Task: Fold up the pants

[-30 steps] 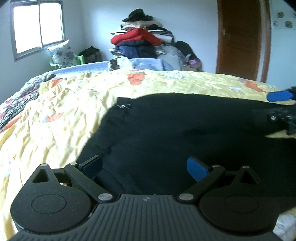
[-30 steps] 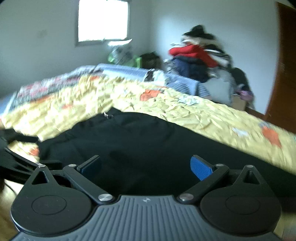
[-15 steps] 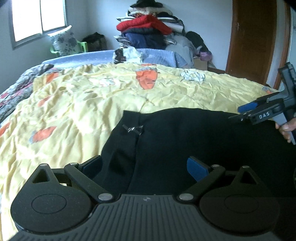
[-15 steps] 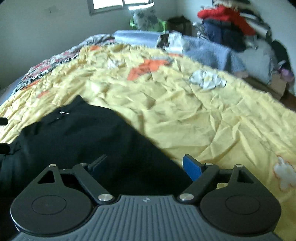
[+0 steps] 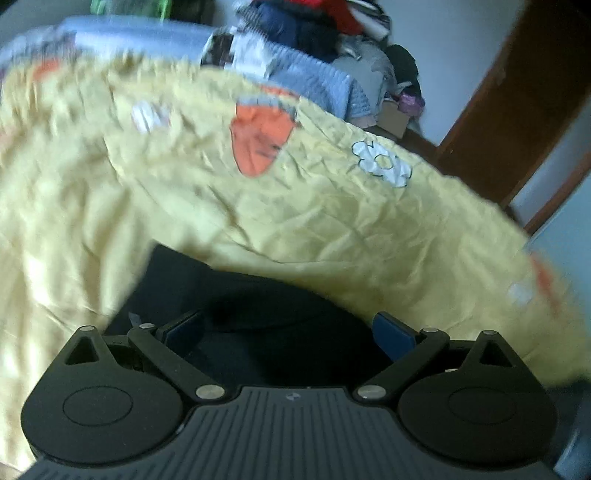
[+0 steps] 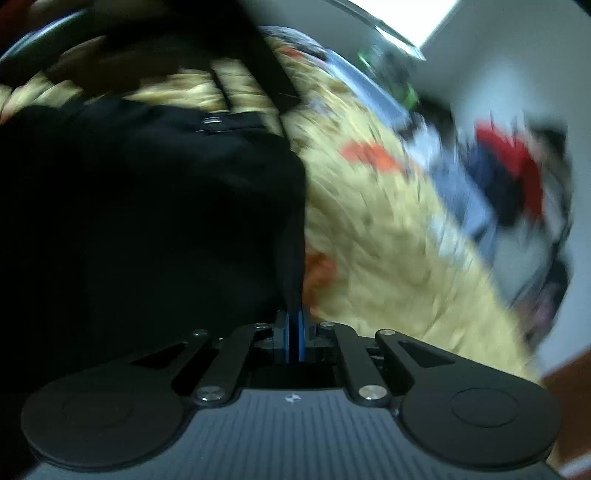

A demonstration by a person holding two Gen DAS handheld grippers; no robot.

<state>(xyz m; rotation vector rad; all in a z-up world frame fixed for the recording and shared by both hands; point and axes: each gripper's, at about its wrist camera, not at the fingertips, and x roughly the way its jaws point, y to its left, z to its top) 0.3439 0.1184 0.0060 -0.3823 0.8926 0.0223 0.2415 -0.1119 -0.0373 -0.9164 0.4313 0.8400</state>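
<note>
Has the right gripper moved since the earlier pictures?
Yes. The right gripper has rolled: the yellow bedspread now runs diagonally in its view. Its jaws have just been closing, on an edge of the black pants.

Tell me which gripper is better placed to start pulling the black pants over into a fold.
Right. The right gripper is shut on the edge of the pants, while the left gripper is open above them, gripping nothing.

Open wrinkled yellow bedspread (image 5: 332, 229) ahead and left of black pants (image 5: 258, 314). Far edge blocked by heaped pile of clothes (image 5: 325, 22); brown wooden door (image 5: 524, 96) right.
</note>
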